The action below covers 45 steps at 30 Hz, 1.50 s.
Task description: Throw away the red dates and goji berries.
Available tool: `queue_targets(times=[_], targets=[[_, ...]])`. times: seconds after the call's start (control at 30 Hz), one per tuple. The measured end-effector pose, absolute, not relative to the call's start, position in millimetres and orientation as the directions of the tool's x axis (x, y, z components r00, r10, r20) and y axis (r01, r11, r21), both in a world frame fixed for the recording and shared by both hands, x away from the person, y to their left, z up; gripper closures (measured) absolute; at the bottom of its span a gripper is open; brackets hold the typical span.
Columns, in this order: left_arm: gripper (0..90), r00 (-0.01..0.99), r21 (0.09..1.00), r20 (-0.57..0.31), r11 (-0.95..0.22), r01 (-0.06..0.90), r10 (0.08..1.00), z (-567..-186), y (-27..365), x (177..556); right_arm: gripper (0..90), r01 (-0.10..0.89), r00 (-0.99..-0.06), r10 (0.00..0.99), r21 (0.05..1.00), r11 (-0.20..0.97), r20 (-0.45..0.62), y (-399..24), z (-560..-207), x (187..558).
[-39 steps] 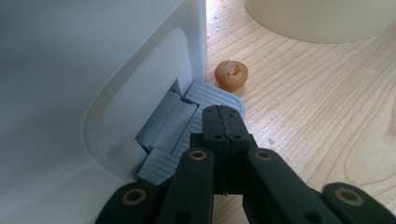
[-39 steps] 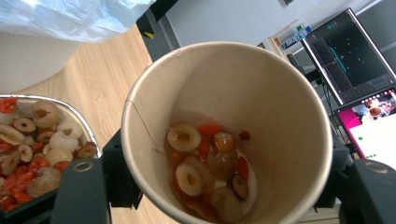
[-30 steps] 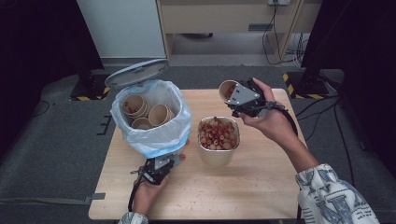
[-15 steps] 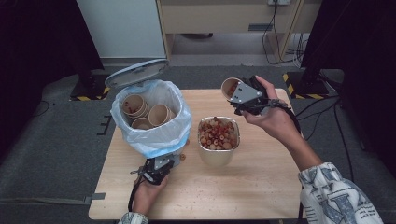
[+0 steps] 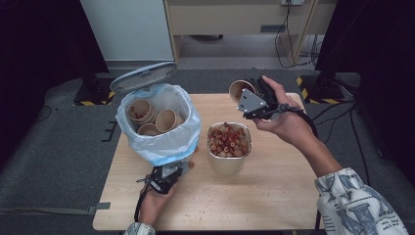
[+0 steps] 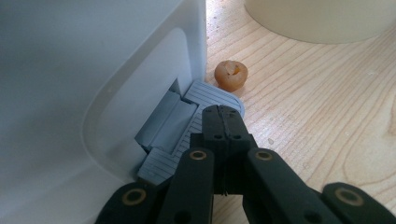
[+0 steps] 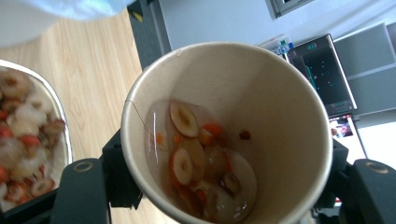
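A white pedal bin (image 5: pixel 159 142) lined with a pale blue bag stands at the table's left, its lid (image 5: pixel 142 77) raised, with several used paper cups inside. My left gripper (image 5: pixel 166 177) (image 6: pixel 225 112) is shut with nothing between its jaws; its tips rest on the bin's grey ribbed pedal (image 6: pixel 187 126). My right gripper (image 5: pixel 243 95) (image 7: pixel 226 177) is shut on a paper cup (image 5: pixel 240 89) (image 7: pixel 280 93), one jaw on each side. I hold the cup tilted above the table's far side. Fruit slices in liquid lie at its bottom.
A metal bowl (image 5: pixel 227 164) (image 7: pixel 65 140) heaped with fruit scraps stands mid-table, between the bin and the right hand. One brown fruit piece (image 6: pixel 230 74) (image 5: pixel 191 164) lies on the wood beside the pedal. Cables and dark stands lie beyond the table.
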<state>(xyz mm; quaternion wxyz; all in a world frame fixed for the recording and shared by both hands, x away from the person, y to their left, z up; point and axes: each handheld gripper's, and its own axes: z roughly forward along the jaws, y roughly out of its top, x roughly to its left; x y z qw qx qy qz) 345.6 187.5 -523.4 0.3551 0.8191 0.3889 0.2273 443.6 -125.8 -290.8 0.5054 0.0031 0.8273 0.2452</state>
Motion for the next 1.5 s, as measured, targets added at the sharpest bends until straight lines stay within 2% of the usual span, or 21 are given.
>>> queue_targets(times=[0.47, 0.87, 1.03, 1.5], targets=[[89.9, 0.594, 0.759, 0.094, -0.444, 0.477, 0.799, -523, 187, 346, 30.3, -0.248, -0.473, 0.230, 0.379, 0.892, -0.851, -124, -288, 442], [89.9, 0.595, 0.759, 0.093, -0.444, 0.477, 0.799, -523, 188, 346, 30.4, -0.290, -0.377, 0.047, 0.166, 0.942, -0.925, -115, -292, 434], [89.9, 0.595, 0.759, 0.091, -0.442, 0.478, 0.799, -523, 188, 346, 30.2, -0.290, -0.369, 0.035, 0.151, 0.945, -0.929, -116, -293, 435], [89.9, 0.595, 0.759, 0.091, -0.443, 0.478, 0.799, -523, 188, 346, 30.0, -0.289, -0.373, 0.066, 0.184, 0.939, -0.925, -118, -290, 435]])
